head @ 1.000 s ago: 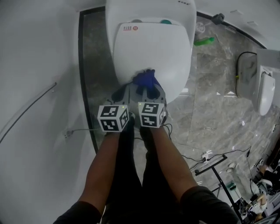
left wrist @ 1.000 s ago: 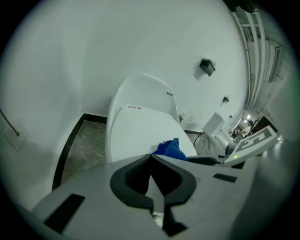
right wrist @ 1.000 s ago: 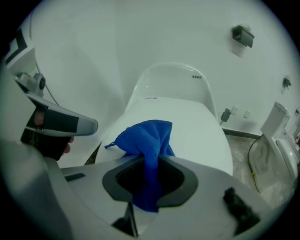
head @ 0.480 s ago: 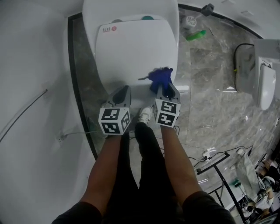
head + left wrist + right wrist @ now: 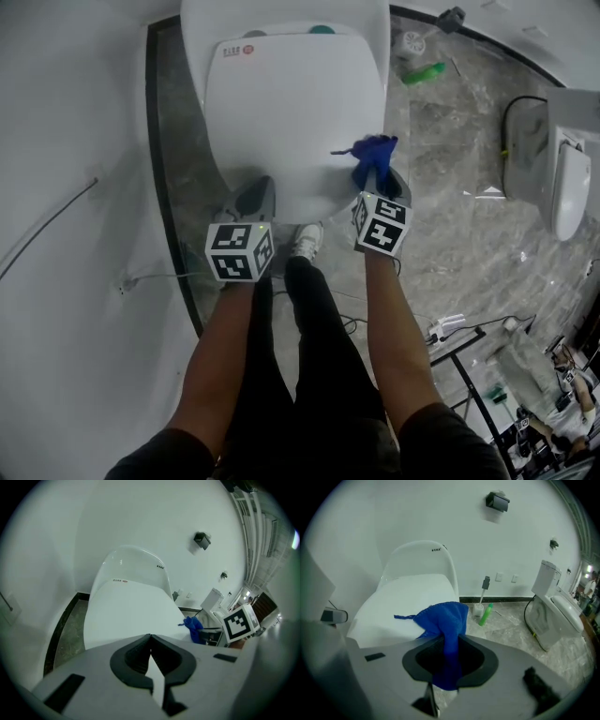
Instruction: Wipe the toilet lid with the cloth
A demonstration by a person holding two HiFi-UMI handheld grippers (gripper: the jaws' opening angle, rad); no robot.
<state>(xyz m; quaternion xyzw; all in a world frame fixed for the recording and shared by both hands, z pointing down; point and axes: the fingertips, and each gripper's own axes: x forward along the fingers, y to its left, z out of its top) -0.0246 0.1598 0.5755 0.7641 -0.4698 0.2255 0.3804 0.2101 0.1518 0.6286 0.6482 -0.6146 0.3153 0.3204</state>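
Beside the toilet lid (image 5: 291,112), green bottle (image 5: 419,74)

Unreadable red label (image 5: 232,49) on toilet lid (image 5: 291,122)

Toilet (image 5: 281,17) rear cut by top edge. Lid label (image 5: 230,49) print too small. Right tongs (image 5: 379,181) tips buried in cloth (image 5: 373,153). Second toilet (image 5: 567,187) cut by right edge.

"Where is the left gripper (image 5: 150,638)?"
"Its jaws are pressed together with nothing between them. The white toilet lid (image 5: 126,613) stretches toward twelve o'clock."
"The cloth (image 5: 193,626)?"
"Blue, at four o'clock by the lid's edge, beside the right gripper's marker cube (image 5: 239,623)."
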